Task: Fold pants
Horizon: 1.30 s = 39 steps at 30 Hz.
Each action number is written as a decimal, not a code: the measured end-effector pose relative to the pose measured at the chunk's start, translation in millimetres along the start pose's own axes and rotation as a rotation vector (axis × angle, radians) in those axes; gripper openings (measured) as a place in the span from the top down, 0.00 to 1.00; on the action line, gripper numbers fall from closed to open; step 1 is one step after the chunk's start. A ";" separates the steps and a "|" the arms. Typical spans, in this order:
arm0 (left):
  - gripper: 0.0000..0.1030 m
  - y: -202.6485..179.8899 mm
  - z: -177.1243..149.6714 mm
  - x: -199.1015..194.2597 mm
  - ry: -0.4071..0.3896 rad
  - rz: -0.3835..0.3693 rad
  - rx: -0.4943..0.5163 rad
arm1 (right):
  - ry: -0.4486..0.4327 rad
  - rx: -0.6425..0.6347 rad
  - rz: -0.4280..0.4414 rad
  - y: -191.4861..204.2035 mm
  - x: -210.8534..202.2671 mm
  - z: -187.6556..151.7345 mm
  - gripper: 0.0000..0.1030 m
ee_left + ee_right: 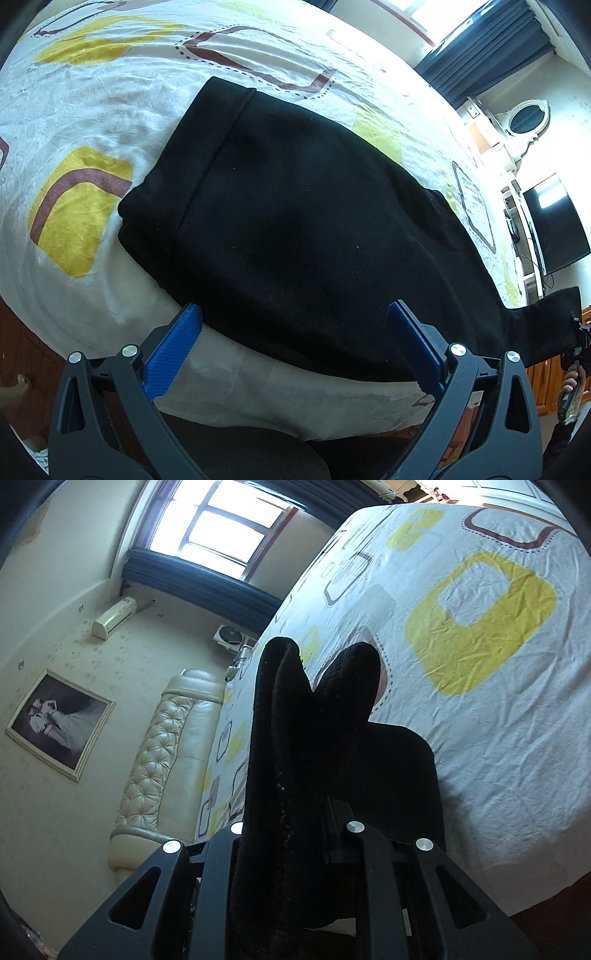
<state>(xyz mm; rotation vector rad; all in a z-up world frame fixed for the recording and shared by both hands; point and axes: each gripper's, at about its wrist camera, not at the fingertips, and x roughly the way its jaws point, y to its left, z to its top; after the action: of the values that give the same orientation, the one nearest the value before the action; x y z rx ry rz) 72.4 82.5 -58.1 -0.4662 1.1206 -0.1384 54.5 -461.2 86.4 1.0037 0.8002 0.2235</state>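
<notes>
Left hand-held gripper [294, 321] gapes empty above one pants [295, 221]; only right view shows right hand-held gripper [295, 812] clamping their end.

Matt black fleecy cloth pants [295, 221] ahead of the jaws, crinkled printed cotton-like bedsheet [92, 110] beneath, ribbed blue plastic pads [173, 354], shiny metal screws, glossy tufted leather headboard [162, 760] left of the jaws

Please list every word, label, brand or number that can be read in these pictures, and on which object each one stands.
None can be read.
The bedsheet bears only shapes; the black pants, framed photograph and air conditioner show no legible writing.
</notes>
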 end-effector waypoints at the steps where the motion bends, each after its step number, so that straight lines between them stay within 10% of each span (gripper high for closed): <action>1: 0.03 -2.1 -1.2 1.2 0.003 -0.001 -0.002 | 0.019 -0.026 -0.016 14.5 15.9 -5.2 0.83; 12: 0.03 -6.4 -4.2 0.8 0.019 -0.045 -0.027 | 0.245 -0.411 -0.484 74.2 202.8 -97.0 0.83; 21: 0.03 -12.9 -3.0 4.6 0.038 -0.047 -0.019 | 0.282 -0.561 -0.695 76.8 242.7 -154.2 0.75; 25: 0.03 -12.6 -3.4 5.6 0.041 -0.044 -0.020 | 0.274 -0.533 -0.630 83.0 243.9 -165.3 0.50; 39: 0.03 -14.5 -6.6 11.2 0.066 -0.043 -0.029 | 0.435 -0.225 -0.137 69.6 238.3 -181.8 0.21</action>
<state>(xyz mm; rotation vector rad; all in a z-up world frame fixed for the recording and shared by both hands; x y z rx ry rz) 73.3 63.8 -63.5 -0.5151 1.1791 -0.1759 108.9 -180.2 -26.5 0.6903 1.2058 0.4123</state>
